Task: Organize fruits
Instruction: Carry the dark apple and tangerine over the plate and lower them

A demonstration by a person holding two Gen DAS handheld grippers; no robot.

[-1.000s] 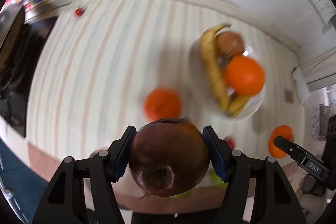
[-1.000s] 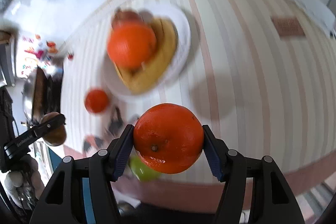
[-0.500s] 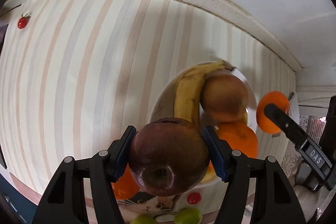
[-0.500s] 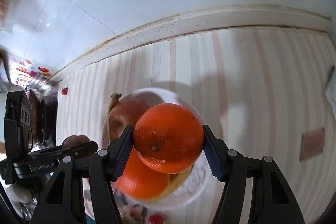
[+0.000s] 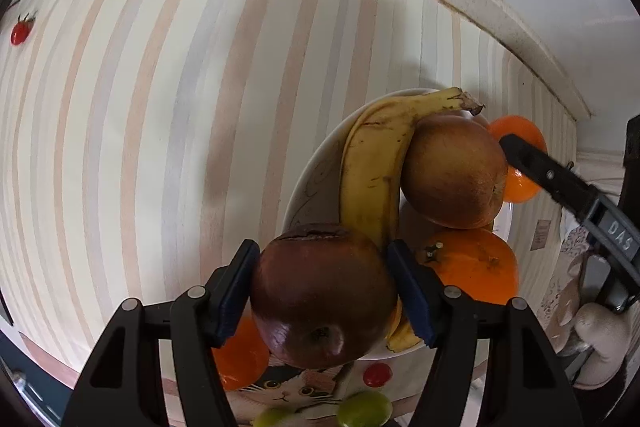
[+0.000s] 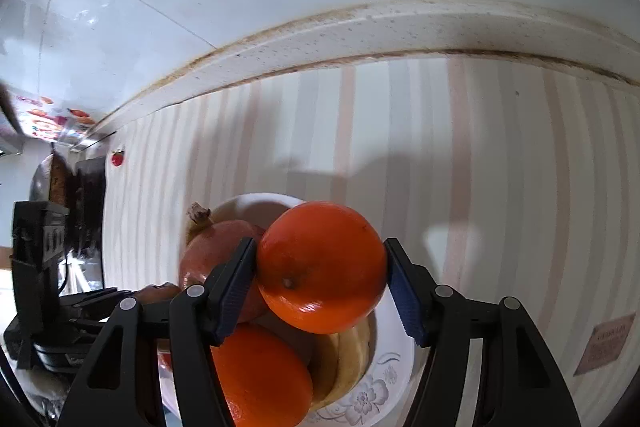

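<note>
Placing step, by the look of it: left gripper (image 5: 323, 301) clamped on dark red apple (image 5: 320, 297), right gripper (image 6: 320, 283) clamped on orange (image 6: 320, 265), both over near edge of white plate (image 5: 310, 187) already crowded with banana (image 5: 376, 167), 1 apple, 1 orange; next, lower into gaps, then release.

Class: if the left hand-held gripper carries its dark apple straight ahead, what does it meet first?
Probably the banana on the plate, just beyond the dark apple in the left hand-held gripper; depth is unclear.
</note>
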